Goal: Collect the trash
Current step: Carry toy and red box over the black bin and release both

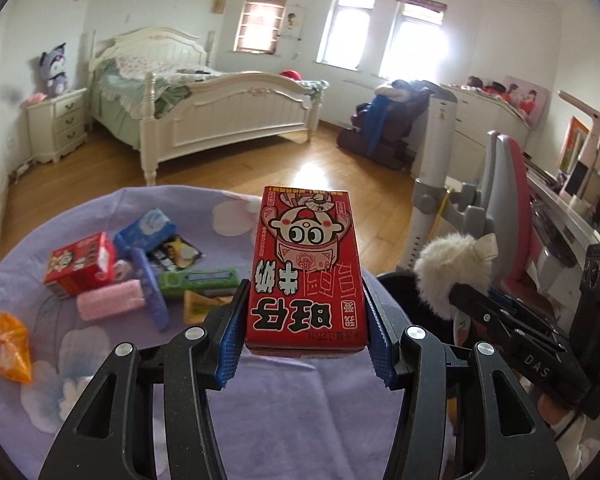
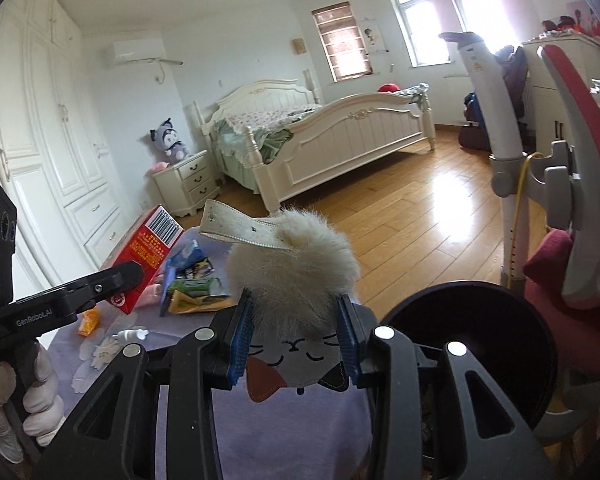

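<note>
left gripper clamps red milk carton, lifted off counter | right gripper pinches furry pouch | black bin, probably, sits just right of it | I'd carry both over its mouth before letting go

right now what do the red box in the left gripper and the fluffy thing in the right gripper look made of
Red milk carton: looks like coated paperboard, smooth and slightly glossy, with sharp folded edges and printed graphics.
Fluffy pompom: looks like faux or real fur, with long soft beige fibres; I cannot tell which. Its strap looks like woven fabric ribbon, matte with stitched edges.
</note>
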Demonstrator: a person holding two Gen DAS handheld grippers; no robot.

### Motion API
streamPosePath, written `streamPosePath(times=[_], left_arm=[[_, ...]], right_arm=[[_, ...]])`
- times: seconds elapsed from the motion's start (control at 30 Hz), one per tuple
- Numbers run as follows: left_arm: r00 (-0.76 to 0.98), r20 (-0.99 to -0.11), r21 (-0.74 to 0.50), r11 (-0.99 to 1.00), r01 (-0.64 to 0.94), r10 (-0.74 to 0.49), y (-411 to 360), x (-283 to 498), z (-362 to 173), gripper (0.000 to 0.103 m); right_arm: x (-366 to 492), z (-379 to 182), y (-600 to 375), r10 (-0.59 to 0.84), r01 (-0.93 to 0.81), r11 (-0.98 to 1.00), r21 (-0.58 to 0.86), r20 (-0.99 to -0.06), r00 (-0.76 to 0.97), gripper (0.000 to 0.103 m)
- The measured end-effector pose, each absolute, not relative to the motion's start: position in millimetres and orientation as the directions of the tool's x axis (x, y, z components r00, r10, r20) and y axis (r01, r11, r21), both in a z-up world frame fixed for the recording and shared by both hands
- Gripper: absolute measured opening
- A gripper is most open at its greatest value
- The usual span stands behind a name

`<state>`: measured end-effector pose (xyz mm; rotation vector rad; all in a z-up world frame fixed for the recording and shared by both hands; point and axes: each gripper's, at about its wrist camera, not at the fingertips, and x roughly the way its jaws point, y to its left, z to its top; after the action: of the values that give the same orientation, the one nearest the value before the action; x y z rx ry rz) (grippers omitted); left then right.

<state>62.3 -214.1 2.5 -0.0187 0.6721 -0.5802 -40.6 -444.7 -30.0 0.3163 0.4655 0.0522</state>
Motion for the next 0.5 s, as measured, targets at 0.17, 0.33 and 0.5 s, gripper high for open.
streamPosePath(times=[0.17,0.33,0.5], left_arm=[[0.558,-0.600,-0.229,0.792,0.567,-0.573,-261.6,60.8,-8.9,0.052],[0.479,-0.624,-0.229,0.730,0.644,-0.617,-311.8,58.3,-23.7,0.052],[0.419,-0.662,-0.235,0.702,0.672,-0.622,-347.8,59.3,-36.6,0.052]], right_arm=[[-53.6,-46.2,-475.7,0.021,0.125,0.949,0.290,-0.451,0.892,0.037],[-61.6,-66.5,-510.5,-0.053,0.222,0.931,0.291,-0.493,0.868,0.037],[-63.9,-81.7,-526.5,-0.081,0.264,0.923,0.280,-0.528,0.846,0.037]])
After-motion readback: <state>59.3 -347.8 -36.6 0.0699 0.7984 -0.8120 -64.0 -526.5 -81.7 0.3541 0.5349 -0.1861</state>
